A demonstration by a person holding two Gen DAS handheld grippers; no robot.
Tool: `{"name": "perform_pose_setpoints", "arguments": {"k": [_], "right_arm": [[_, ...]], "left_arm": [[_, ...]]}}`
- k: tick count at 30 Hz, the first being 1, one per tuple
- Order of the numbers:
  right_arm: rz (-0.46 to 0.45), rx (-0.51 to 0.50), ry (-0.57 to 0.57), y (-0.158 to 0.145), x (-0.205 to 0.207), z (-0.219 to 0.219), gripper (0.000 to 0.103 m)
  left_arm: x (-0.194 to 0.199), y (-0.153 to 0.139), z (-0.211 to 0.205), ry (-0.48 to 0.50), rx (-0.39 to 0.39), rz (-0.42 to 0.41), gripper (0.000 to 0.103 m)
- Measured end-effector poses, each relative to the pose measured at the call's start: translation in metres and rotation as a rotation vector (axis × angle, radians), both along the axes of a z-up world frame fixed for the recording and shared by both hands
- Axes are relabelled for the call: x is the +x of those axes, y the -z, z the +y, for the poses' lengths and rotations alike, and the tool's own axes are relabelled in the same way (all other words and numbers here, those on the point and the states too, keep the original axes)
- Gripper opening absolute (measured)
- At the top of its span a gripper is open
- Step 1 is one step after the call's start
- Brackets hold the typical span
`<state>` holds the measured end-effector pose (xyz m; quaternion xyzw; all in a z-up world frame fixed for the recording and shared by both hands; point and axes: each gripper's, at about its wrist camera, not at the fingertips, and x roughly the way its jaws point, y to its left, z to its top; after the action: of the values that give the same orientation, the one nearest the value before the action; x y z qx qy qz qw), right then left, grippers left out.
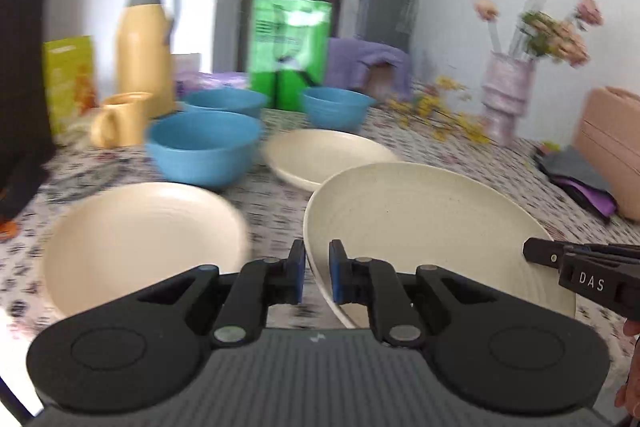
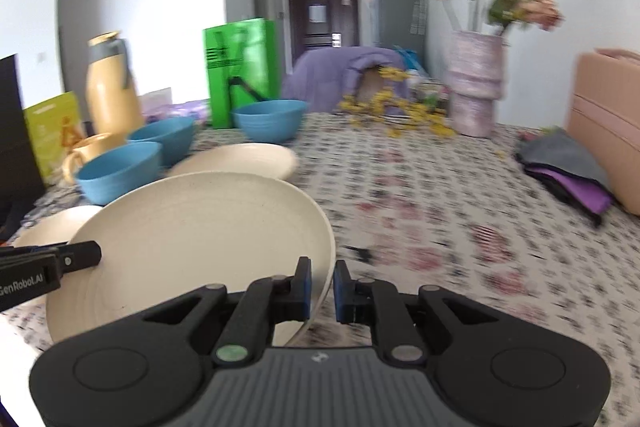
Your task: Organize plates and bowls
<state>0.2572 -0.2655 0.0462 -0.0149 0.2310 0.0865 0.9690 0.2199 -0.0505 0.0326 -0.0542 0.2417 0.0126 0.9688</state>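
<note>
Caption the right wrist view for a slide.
Both grippers pinch opposite rims of a tilted round cream plate above the floral tablecloth.

plates [image 1: 420, 223] cream | bowls [image 1: 202, 147] blue | tablecloth [image 2: 440, 227] floral | thermos [image 1: 144, 47] yellow

Both grippers look alike — the left gripper [image 1: 316, 277] and right gripper [image 2: 322, 291] have matte black linkage arms, round silver pivot screws, blue-faced pads [image 1: 335, 275] and a ribbed grey body. White lettering marks their sides — "DAS", "GenRobot.AI".
</note>
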Motion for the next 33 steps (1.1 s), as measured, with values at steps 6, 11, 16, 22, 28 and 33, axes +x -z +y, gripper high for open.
{"name": "perform_pose_setpoints", "arguments": {"k": [6,11,16,22,28,33], "right_arm": [[0.02,-0.016,-0.143,0.002,0.023,0.075,0.012],[0.034,-0.019,-0.236,0.007,0.04,0.135,0.012],[0.053,-0.038,-0.3,0.014,0.048,0.178,0.013],[0.055,-0.069,-0.321,0.021,0.054,0.201,0.013],[0.059,-0.095,-0.307,0.027,0.061,0.206,0.013],[0.059,-0.139,-0.308,0.033,0.062,0.212,0.019]], "left_arm": [[-0.008,-0.001,0.068,-0.15,-0.018,-0.008,0.012],[-0.009,-0.001,0.118,-0.256,-0.018,-0.016,0.012],[-0.009,0.002,0.155,-0.323,-0.021,-0.012,0.012],[-0.005,0.011,0.176,-0.345,-0.035,0.008,0.012],[0.001,0.021,0.18,-0.328,-0.045,0.033,0.012],[0.003,0.026,0.178,-0.317,-0.024,0.033,0.014]]}}
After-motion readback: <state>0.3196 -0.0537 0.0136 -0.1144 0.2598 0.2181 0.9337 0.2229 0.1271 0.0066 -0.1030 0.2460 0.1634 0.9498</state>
